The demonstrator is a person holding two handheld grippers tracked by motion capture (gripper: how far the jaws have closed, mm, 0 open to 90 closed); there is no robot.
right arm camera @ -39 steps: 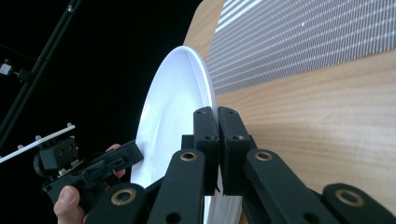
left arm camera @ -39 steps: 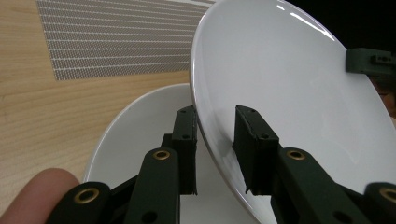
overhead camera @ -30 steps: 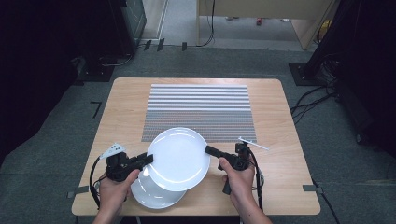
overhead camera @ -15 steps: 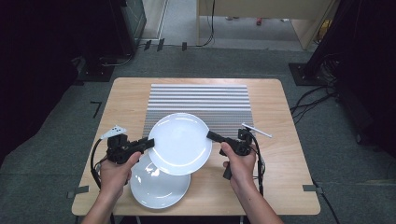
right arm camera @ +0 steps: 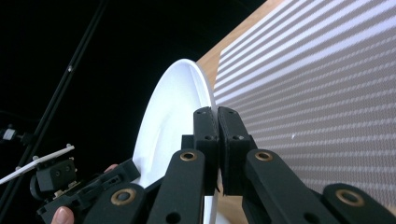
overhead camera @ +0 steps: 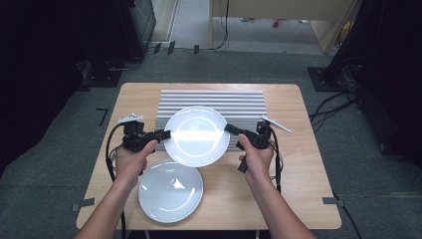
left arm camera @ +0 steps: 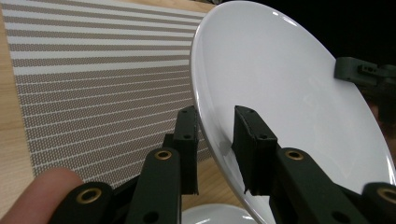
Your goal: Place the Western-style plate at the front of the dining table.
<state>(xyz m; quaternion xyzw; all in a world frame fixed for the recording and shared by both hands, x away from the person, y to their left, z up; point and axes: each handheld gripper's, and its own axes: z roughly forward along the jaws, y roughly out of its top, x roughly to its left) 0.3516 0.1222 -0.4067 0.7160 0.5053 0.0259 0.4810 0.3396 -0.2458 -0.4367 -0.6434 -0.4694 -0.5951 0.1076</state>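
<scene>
Both grippers (left, right) pinch the plate's opposite rims.

The left gripper and the right gripper each clamp one edge of the upper plate, which sits between their fingertips. Below the left fingertips, a second plate lies on the table; beyond them lies the striped mat.

Grey carpeted floor under light wooden rectangular table; black cables right; dark surroundings left.
</scene>
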